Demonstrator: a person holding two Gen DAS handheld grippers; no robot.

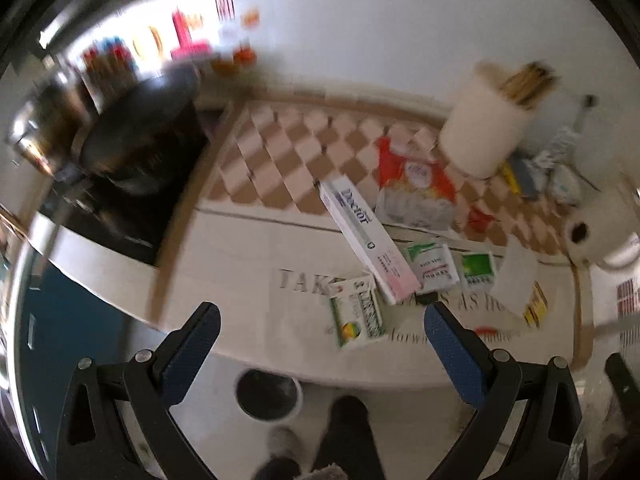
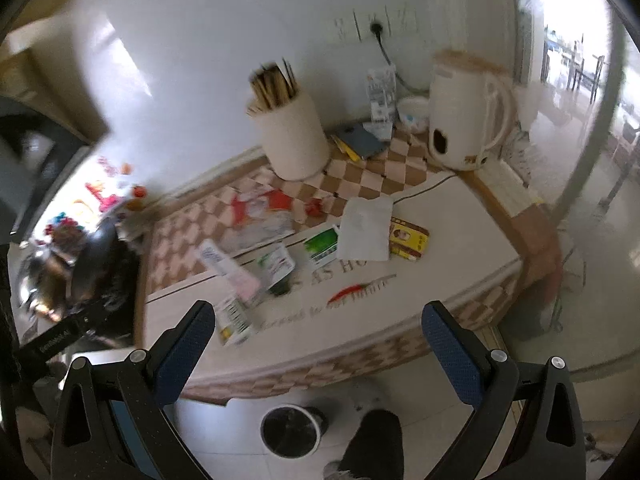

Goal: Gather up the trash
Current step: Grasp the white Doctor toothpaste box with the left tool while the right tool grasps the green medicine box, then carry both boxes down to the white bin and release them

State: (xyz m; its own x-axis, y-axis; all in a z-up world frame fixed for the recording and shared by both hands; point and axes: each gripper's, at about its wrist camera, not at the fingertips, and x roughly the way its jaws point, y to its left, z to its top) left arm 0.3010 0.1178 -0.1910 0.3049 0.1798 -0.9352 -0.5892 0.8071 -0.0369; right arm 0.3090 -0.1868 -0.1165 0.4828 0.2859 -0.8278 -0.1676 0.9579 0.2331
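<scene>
Left hand-held gripper [image 1: 320,334] and right hand-held gripper [image 2: 316,330]: wide open, empty, touching nothing. Green-white carton [image 1: 357,312] on worktop [image 1: 240,264], just beyond left fingertips.

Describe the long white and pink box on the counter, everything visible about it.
The long box looks like thin cardboard, white with blue lettering at one end and pink at the other. It looks closed and lies flat, diagonally across the cloth-covered counter, reaching from the checkered part onto the white printed part. Its pink end meets the small green and white carton; a green sachet lies alongside.
</scene>
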